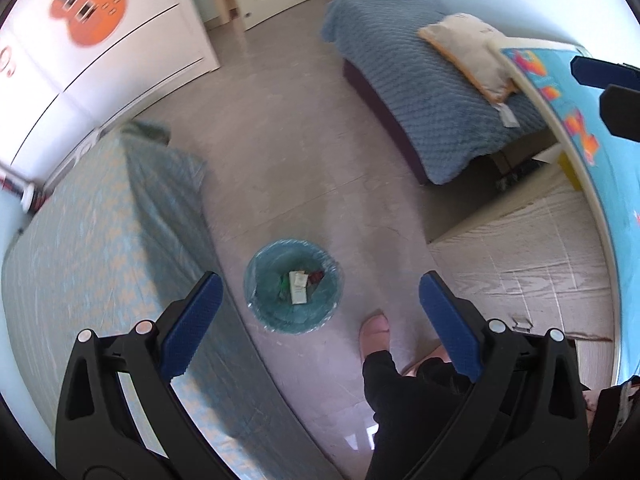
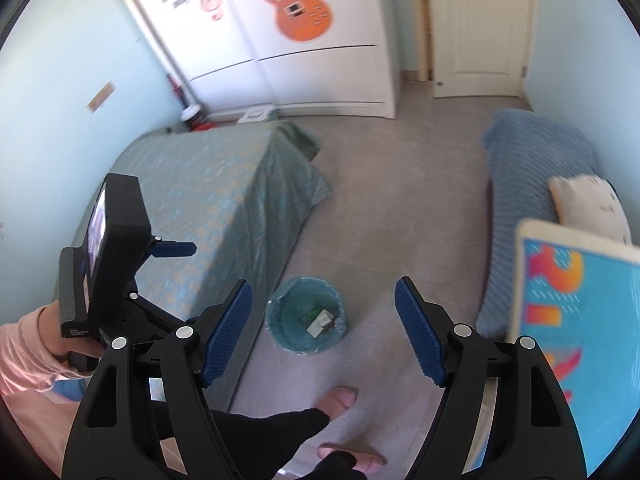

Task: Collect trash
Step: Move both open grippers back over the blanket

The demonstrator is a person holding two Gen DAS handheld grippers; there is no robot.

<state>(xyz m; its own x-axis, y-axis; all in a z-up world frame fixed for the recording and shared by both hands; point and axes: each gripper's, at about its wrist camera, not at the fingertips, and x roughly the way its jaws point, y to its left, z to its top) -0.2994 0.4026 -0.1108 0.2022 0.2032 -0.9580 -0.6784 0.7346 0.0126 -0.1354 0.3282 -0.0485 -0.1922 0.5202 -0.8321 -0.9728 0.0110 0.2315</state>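
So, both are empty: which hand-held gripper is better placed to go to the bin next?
Left, narrowly, as far as I can judge. The left hand-held gripper is open with the bin between its fingers. The right hand-held gripper, also open, is over by the desk.

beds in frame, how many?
2. The green-covered bed stands along the left wall, with the trash bin on the floor beside it. The blue-blanketed bed stands along the right wall, a pillow on it. Its near end is hidden behind a board.
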